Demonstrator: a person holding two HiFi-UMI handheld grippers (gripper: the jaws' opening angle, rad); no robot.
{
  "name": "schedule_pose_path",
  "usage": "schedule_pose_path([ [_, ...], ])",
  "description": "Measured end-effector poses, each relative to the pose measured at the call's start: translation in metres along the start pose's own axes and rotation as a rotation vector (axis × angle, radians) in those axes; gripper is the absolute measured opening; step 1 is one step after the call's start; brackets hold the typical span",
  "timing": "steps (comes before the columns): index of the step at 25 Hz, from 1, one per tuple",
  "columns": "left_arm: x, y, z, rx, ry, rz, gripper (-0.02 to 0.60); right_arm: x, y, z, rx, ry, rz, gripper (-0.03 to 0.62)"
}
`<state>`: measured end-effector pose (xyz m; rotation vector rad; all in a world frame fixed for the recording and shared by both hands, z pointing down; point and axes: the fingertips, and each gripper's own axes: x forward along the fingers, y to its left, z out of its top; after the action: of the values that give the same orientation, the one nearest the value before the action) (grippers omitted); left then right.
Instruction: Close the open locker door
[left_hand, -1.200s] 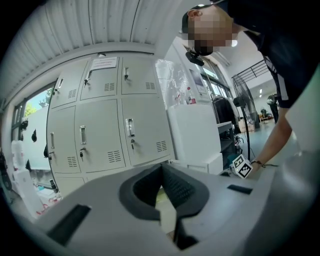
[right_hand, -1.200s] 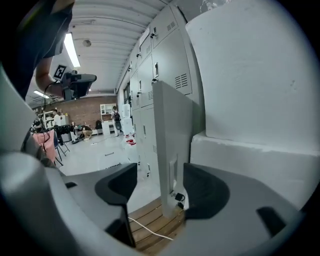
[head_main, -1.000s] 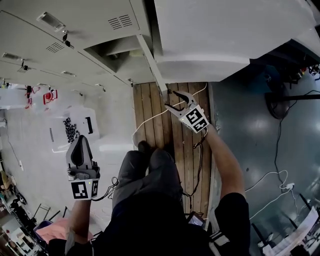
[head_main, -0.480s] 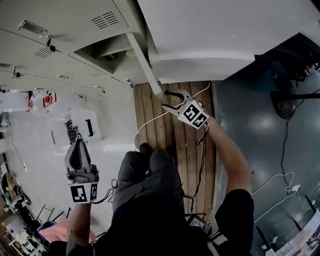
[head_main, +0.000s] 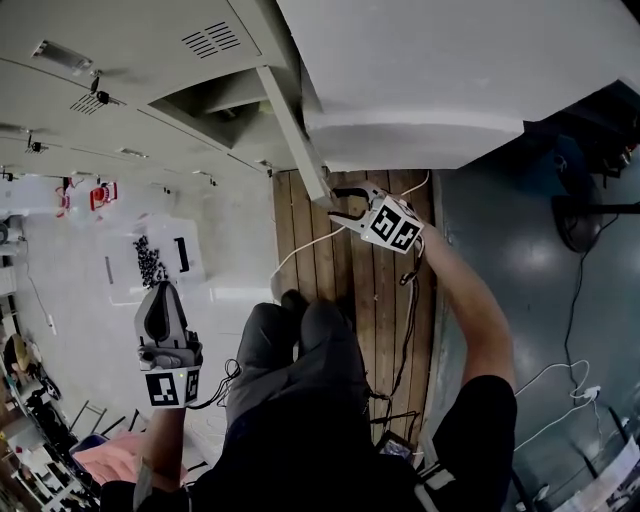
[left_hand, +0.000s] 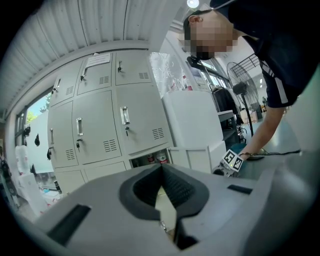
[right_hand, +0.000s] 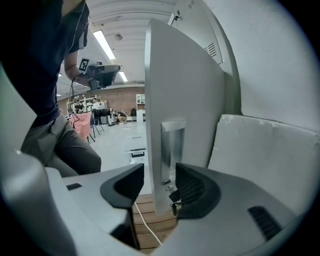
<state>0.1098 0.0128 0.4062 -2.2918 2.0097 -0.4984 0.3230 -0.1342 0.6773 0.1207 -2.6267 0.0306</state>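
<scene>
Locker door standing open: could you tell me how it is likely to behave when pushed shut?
The locker door looks like a thin, flat metal panel, so it will probably stay stiff rather than flex. It stands out from the locker bank on one edge, so it should swing, likely lightly. What seems a key hanging under its handle may rattle.

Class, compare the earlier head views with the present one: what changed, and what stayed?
The right tool slid onto the edge of the open locker door, its jaws closing around it, not yet clearly gripping. The left tool stayed shut at the person's side; the door stayed open.
</scene>
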Motion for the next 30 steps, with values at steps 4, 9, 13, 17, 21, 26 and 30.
schedule_pose_path([
  [4, 0.003, -0.002, -0.005, 0.007, 0.008, -0.002, 0.002, 0.005, 0.0, -0.001, -0.03, 0.017, 0.035, 0.183],
  [9, 0.008, -0.003, -0.005, 0.015, -0.019, -0.011, 0.002, 0.01, 0.0, -0.004, -0.059, 0.036, 0.065, 0.171],
  [13, 0.01, -0.006, -0.005, 0.027, -0.033, -0.032, 0.002, 0.015, 0.004, -0.004, -0.071, 0.034, 0.095, 0.145],
  [17, 0.017, -0.018, -0.005, -0.001, -0.047, -0.066, 0.002, 0.018, 0.007, -0.002, -0.069, 0.03, 0.108, 0.137],
  [21, 0.023, -0.025, -0.006, -0.017, -0.062, -0.098, 0.002, 0.024, 0.009, 0.0, -0.063, 0.026, 0.109, 0.132],
  [26, 0.03, -0.035, -0.006, -0.02, -0.08, -0.142, 0.002, 0.027, 0.011, 0.002, -0.04, 0.035, 0.1, 0.129],
  [30, 0.031, -0.035, -0.006, -0.033, -0.1, -0.166, 0.002, 0.036, 0.015, 0.007, -0.032, 0.027, 0.087, 0.127],
])
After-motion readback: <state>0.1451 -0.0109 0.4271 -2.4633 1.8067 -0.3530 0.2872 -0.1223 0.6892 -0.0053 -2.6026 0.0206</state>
